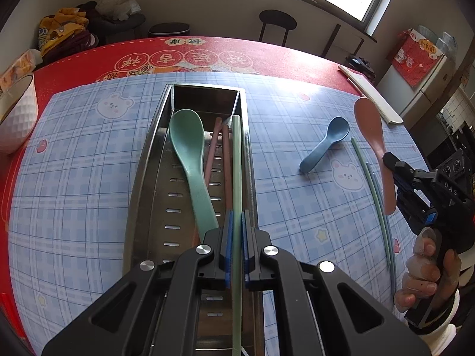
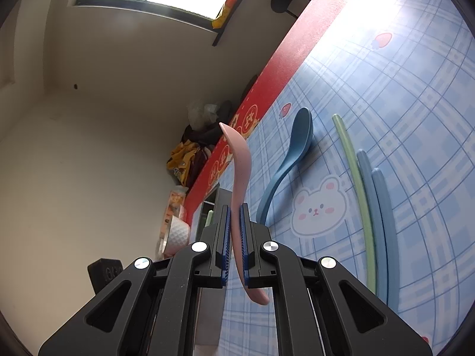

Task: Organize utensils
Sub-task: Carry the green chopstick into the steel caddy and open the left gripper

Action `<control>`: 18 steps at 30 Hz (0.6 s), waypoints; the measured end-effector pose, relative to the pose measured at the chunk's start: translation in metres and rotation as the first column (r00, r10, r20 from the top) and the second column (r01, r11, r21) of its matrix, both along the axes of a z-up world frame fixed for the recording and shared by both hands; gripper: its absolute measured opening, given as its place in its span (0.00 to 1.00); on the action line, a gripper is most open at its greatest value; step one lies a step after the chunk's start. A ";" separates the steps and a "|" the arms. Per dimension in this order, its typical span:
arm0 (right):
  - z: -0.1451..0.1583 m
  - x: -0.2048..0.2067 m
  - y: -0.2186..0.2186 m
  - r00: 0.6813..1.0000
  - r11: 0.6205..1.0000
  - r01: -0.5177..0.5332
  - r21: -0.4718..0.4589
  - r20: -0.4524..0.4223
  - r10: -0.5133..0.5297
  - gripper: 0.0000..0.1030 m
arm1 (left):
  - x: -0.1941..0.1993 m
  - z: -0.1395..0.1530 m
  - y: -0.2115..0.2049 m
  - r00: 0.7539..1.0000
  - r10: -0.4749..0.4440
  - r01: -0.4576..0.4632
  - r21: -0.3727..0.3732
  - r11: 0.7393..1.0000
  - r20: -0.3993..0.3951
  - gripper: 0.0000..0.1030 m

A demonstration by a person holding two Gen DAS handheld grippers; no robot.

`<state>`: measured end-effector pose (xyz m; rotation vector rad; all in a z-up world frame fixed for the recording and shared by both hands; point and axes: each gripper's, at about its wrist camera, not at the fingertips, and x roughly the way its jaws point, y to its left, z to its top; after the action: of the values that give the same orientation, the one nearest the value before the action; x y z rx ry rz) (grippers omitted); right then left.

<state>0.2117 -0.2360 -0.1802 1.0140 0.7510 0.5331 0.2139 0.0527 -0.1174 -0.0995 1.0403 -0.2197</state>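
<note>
My left gripper [image 1: 237, 222] is shut on a green chopstick [image 1: 236, 163] that runs lengthwise over the steel utensil tray [image 1: 148, 160]. In the tray lie a green spoon [image 1: 190, 154] and two pink chopsticks [image 1: 221, 148]. My right gripper [image 2: 236, 216] is shut on a pink spoon [image 2: 240, 160], held in the air above the mat; it also shows in the left wrist view [image 1: 372, 130]. On the mat lie a blue spoon [image 1: 325, 144] [image 2: 289, 160], one green chopstick [image 2: 354, 184] and two blue chopsticks [image 2: 378, 213].
A white bowl [image 1: 16, 115] stands at the table's left edge. A blue plaid mat [image 1: 74, 178] covers the red tablecloth [image 1: 207, 50]. A white flat object [image 1: 371, 98] lies at the far right. A stool and bags stand beyond the table.
</note>
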 end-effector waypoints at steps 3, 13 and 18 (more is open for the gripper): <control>0.000 0.000 0.000 1.000 1.000 -0.001 0.002 -0.004 0.001 0.06 | 0.003 -0.005 0.001 1.000 0.003 -0.003 0.008 1.000 -0.016 0.05; 0.000 0.001 0.000 1.000 1.000 -0.003 0.003 -0.003 0.003 0.06 | 0.020 -0.012 -0.002 0.999 0.011 -0.011 0.002 1.000 -0.033 0.06; -0.001 0.001 0.000 1.000 1.000 -0.003 0.003 -0.003 0.003 0.06 | 0.018 -0.001 0.001 1.000 0.009 -0.009 -0.012 1.000 0.006 0.16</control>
<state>0.2129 -0.2364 -0.1810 1.0171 0.7552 0.5360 0.2322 0.0540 -0.1184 -0.1138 1.0329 -0.2180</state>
